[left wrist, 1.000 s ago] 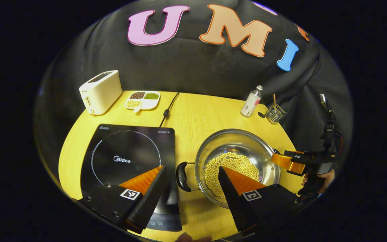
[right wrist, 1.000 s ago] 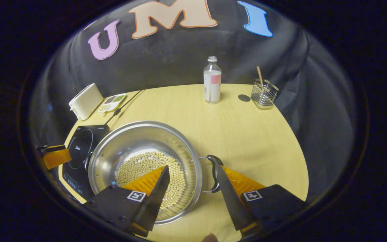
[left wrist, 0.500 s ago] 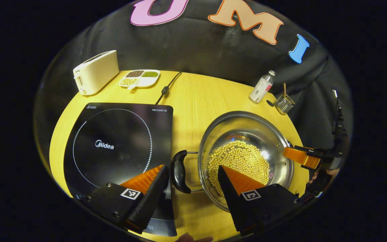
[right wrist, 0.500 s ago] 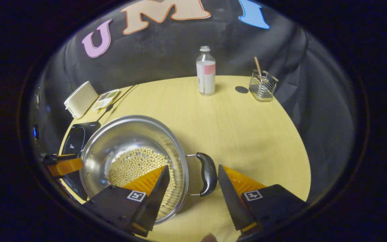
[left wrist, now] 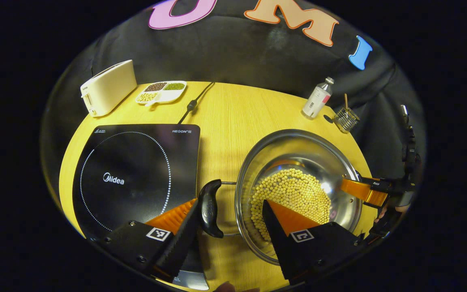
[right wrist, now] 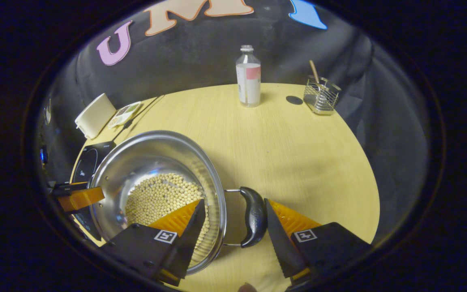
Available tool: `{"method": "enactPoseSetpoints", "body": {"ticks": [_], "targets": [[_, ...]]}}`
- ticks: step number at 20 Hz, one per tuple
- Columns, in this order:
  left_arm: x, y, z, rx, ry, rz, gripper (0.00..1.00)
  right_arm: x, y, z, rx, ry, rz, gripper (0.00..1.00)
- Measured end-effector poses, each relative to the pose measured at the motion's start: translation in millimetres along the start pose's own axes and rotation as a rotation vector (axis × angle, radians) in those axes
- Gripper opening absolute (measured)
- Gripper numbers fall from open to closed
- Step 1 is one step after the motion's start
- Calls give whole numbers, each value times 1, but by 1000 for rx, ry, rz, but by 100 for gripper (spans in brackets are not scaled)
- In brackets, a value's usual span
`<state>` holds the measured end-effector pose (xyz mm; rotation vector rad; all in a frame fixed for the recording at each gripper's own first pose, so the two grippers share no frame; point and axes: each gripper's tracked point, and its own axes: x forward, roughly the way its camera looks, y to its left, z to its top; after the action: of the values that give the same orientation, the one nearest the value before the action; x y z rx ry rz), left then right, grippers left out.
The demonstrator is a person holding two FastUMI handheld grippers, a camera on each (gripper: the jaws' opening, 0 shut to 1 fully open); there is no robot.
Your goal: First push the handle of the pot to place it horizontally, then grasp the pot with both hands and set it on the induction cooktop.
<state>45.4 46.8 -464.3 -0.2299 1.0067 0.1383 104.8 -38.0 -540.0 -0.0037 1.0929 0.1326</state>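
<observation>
So the stainless pot (left wrist: 298, 190) with the soybeans (left wrist: 294, 194) in it sits on the yellow table (left wrist: 225, 121), just to the right of the induction cooktop (left wrist: 136, 174) and not on it yet. Its two black handles look lined up roughly side to side now, so I'd say the "get the handle horizontal" part is basically done.

What's going on is the two-handed grab. The left gripper (left wrist: 229, 217) has its fingers spread wide with the pot's left handle (left wrist: 209, 209) sitting between them, right up against the left finger; the other finger hangs over the beans inside the rim. Not clamped on anything. Same story in the right gripper view: the right gripper (right wrist: 233, 217) is open, the right handle (right wrist: 253, 217) sits between its fingers just beside the right one, and the left finger is over the pot's inside. You can also spot the right gripper (left wrist: 363, 190) at the far rim in the left gripper view.

Still to do, as I read it: close both claws on the handles, lift, carry the pot left and set it down on the cooktop's ring. The toaster (left wrist: 108, 87), bean dish (left wrist: 160, 91) and bottle (right wrist: 248, 77) sit well clear at the back.
</observation>
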Motion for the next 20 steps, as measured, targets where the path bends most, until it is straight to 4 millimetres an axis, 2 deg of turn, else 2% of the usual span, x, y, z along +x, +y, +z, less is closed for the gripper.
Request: {"method": "enactPoseSetpoints", "body": {"ticks": [1, 2, 3, 7, 8, 11, 12, 13, 14, 15, 16, 20], "targets": [[2, 1, 0, 4, 2, 6, 91, 2, -2, -3, 4, 8, -4, 88], [5, 1, 0, 11, 3, 13, 89, 4, -2, -6, 9, 16, -6, 84], [8, 1, 1, 22, 5, 16, 85, 5, -4, -9, 15, 22, -8, 88], [20, -1, -2, 65, 26, 27, 83, 7, -12, -20, 49, 45, -24, 87], [22, -1, -2, 69, 34, 28, 83, 8, -14, -23, 58, 51, -24, 81], [28, -1, -4, 73, 60, 19, 81, 8, -19, -28, 93, 61, -33, 72], [30, 3, -6, 81, 72, 25, 78, 9, -19, -28, 102, 63, -27, 77], [29, 4, -6, 84, 78, 21, 75, 7, -24, -29, 107, 66, -33, 66], [31, 3, -6, 81, 70, 13, 67, 6, -23, -29, 109, 70, -30, 65], [30, 4, -6, 76, 75, 10, 66, 5, -23, -29, 120, 71, -28, 72], [31, 3, -5, 71, 72, 7, 65, 7, -22, -29, 122, 69, -23, 64], [30, 4, -9, 19, 104, 0, 62, 4, -22, -24, 181, 64, 2, 56]]}}
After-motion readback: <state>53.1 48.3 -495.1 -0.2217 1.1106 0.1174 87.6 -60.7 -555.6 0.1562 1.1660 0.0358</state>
